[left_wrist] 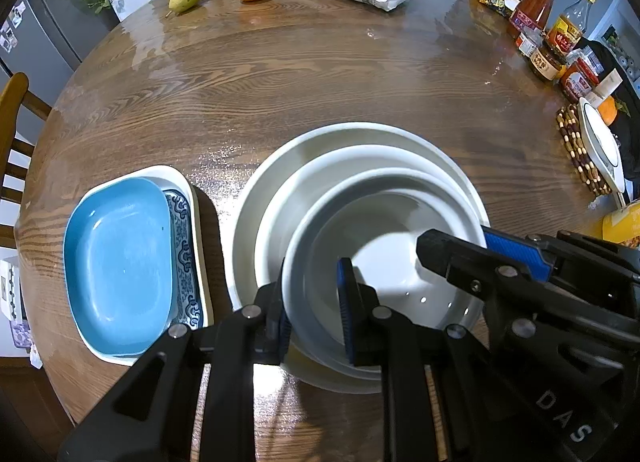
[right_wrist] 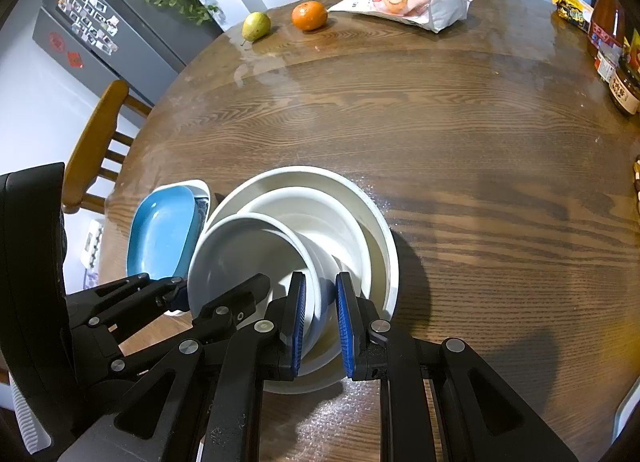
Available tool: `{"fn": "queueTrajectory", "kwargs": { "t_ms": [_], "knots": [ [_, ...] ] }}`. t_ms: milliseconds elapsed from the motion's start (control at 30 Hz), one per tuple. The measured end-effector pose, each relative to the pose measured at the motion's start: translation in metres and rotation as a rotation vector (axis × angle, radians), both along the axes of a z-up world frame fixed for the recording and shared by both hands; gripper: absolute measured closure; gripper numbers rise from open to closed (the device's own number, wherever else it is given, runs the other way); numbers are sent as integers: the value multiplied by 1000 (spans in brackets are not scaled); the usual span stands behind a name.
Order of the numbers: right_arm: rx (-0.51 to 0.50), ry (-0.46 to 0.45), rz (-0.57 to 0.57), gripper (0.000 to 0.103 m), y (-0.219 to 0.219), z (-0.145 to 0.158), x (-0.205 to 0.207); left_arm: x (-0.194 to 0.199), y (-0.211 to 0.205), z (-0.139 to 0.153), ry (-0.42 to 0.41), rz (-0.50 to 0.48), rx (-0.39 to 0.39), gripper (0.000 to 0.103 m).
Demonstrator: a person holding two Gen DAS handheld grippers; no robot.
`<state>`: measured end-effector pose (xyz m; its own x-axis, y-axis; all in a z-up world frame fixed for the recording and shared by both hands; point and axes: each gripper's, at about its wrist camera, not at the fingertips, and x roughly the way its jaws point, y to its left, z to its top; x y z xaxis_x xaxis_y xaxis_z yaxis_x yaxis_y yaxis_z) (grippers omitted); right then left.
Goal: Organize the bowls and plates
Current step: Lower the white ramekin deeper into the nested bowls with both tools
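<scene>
Only the left wrist view shows the trivet [left_wrist: 576,150], while both the left gripper [left_wrist: 314,310] and right gripper [right_wrist: 320,322] clamp the top bowl's [left_wrist: 380,262] rim, its near edge hidden.

The blue dish [left_wrist: 120,262] covers most of the patterned plate [left_wrist: 186,246] beneath it. Jar labels [left_wrist: 560,32] are too small to read. In the right wrist view, the left gripper's [right_wrist: 224,294] fingertips hide behind the bowl rim [right_wrist: 224,230].

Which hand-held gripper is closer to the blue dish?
Left. The left hand-held gripper grips the white bowl's rim on the side next to the blue dish; the right hand-held gripper grips the rim farther away.
</scene>
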<state>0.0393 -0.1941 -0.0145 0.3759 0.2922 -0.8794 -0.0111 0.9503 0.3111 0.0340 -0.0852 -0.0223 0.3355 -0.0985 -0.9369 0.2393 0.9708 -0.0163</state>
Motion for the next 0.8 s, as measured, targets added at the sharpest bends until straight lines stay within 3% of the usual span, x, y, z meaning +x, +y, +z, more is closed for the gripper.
{"fn": "queueTrajectory", "kwargs": {
  "t_ms": [800],
  "knots": [
    [-27,-8,-19,85,4,-1,1,3,-3,-3,-11,-32,22,85]
  ]
}}
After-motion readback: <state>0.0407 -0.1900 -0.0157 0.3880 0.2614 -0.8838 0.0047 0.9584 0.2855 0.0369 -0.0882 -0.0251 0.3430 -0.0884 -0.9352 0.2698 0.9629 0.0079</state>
